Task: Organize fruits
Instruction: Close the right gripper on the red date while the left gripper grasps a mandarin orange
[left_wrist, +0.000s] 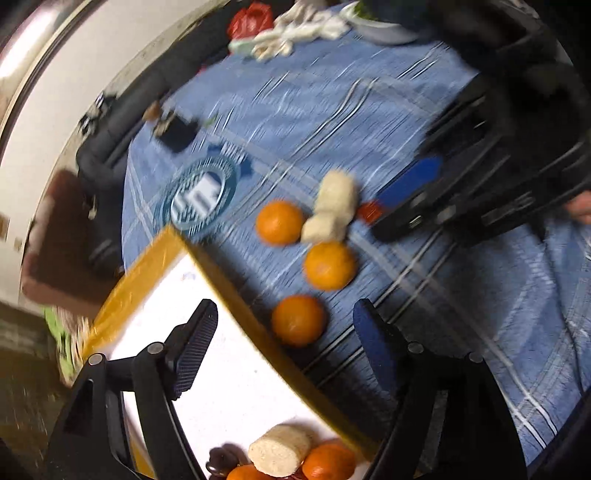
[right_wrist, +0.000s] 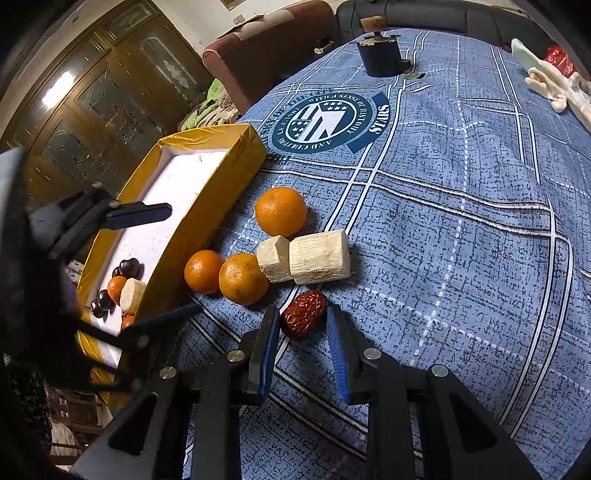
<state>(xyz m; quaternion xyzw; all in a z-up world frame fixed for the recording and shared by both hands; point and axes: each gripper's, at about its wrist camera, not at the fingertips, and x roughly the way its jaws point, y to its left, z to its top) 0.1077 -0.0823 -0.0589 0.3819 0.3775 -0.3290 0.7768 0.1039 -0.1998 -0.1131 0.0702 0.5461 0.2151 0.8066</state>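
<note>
Risk, right tongs (right_wrist: 303, 354): jaws narrowly parted on either side of the red date (right_wrist: 304, 313), which lies on the surface (right_wrist: 461, 240) at their tips. Whether the pads press it cannot be told; a small gap seems to show on each side. The date is small, wrinkled and rounded, so a shallow pinch at the fingertips could squirt it forward toward the cane pieces, or drag the cloth.

Risk, left tongs (left_wrist: 284, 350): jaws wide apart, nothing between them, hanging across the yellow tray's (right_wrist: 207, 206) near wall. A low swing could clip that wall and shove the tray, or knock the orange (left_wrist: 299, 319) just beside it. This view is blurred.

Count, outside the tray, on the surface:
- oranges: three, two touching each other near the tray wall, one (right_wrist: 280, 210) slightly apart
- pale sugarcane-like chunks: two, a larger (right_wrist: 320, 256) and a smaller (right_wrist: 272, 258), touching
- red date: one

Count, inside the tray, near end:
- oranges: at least two, possibly three, partly hidden
- pale chunk (right_wrist: 132, 293): one
- dark round fruits (right_wrist: 127, 266): a few, number unclear

Far end of tray bare
</note>
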